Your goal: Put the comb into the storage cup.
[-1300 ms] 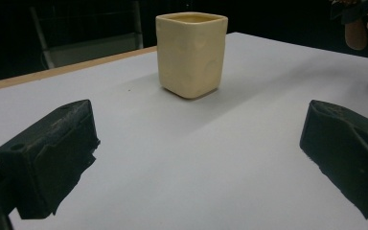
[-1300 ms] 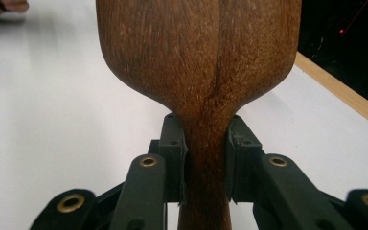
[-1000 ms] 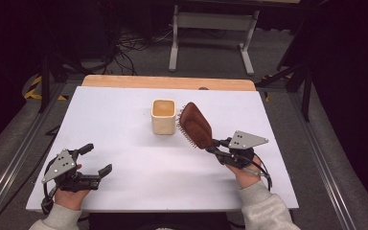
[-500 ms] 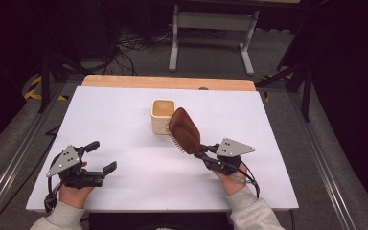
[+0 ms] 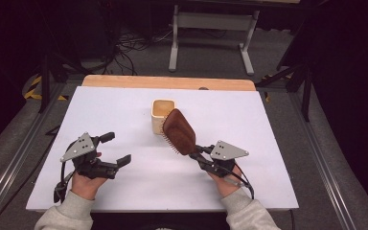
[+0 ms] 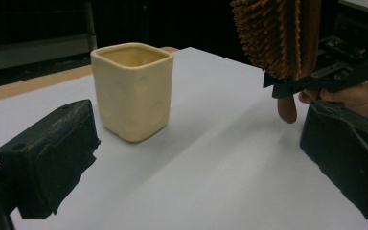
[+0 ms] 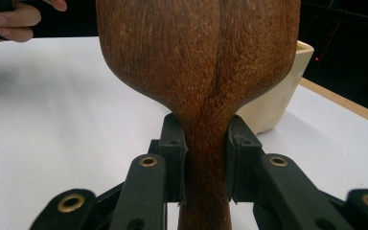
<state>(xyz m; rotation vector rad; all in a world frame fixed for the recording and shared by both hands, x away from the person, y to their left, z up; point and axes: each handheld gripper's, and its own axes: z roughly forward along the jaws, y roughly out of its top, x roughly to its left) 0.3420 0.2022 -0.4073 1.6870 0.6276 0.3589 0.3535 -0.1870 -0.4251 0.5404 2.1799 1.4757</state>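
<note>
High view, table (image 5: 124,100): a white board fills the middle, with a strip of bare wood along its far edge.
Cup: a cream, square-mouthed cup (image 5: 162,115) stands upright a little past the table's middle, toward 12 o'clock.
Hairbrush: a brown wooden hairbrush (image 5: 178,132) is held off the table, tilted, its head up toward 11 o'clock and its bristles facing down toward 7 o'clock; its tip overlaps the cup's near right corner in this view, and whether they touch cannot be told.
Right gripper: the right gripper (image 5: 197,155) sits at 4 o'clock of the cup, jaws closed on the brush's handle, a hand behind it.
Left gripper: the left gripper (image 5: 117,149) is at 8 o'clock of the cup, well apart from it, jaws spread wide with nothing between them.
Left gripper view: the cup (image 6: 133,91) stands beyond the two parted jaws; the hairbrush (image 6: 280,36) hangs at upper right, bristles facing the cup, clear of the table.
Right gripper view: both jaws press the narrow neck of the hairbrush (image 7: 199,62); the cup (image 7: 273,103) shows just behind it at 3 o'clock.
</note>
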